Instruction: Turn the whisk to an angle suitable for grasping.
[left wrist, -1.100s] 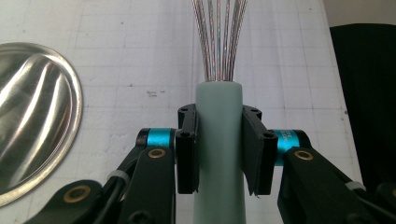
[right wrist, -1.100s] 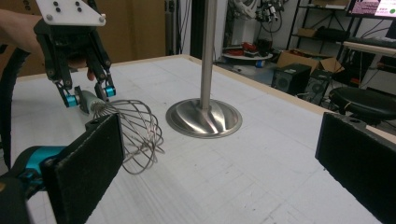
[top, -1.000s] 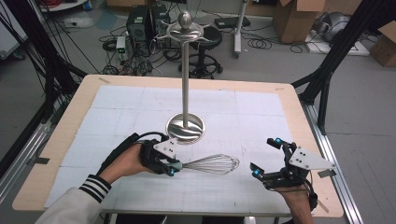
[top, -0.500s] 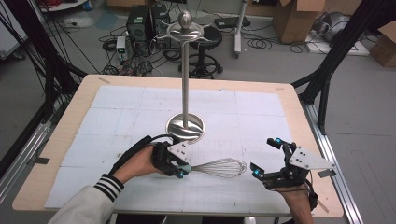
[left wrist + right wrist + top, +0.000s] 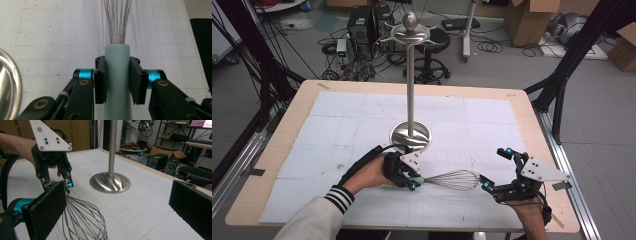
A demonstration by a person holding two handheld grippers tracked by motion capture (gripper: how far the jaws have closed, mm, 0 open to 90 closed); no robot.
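A whisk (image 5: 456, 180) with a pale green handle (image 5: 117, 75) and a steel wire head (image 5: 85, 220) lies level low over the white mat, its wires pointing right. My left gripper (image 5: 414, 181) is shut on the handle, one pad on each side. My right gripper (image 5: 496, 169) stands open at the front right. The tip of the wire head comes close to its nearer finger (image 5: 47, 207). The other finger (image 5: 191, 205) is far apart from it.
A tall steel stand (image 5: 410, 90) with a round base (image 5: 410, 135) rises mid-table, just behind my left gripper; its base shows again (image 5: 7, 82) (image 5: 110, 182). White mat (image 5: 337, 120) covers the wooden table (image 5: 537, 125). Boxes, cables and a stool lie on the floor beyond.
My left gripper has carried the whisk to the right, bringing the wire head close to the right gripper. The right gripper has stayed in place and open.
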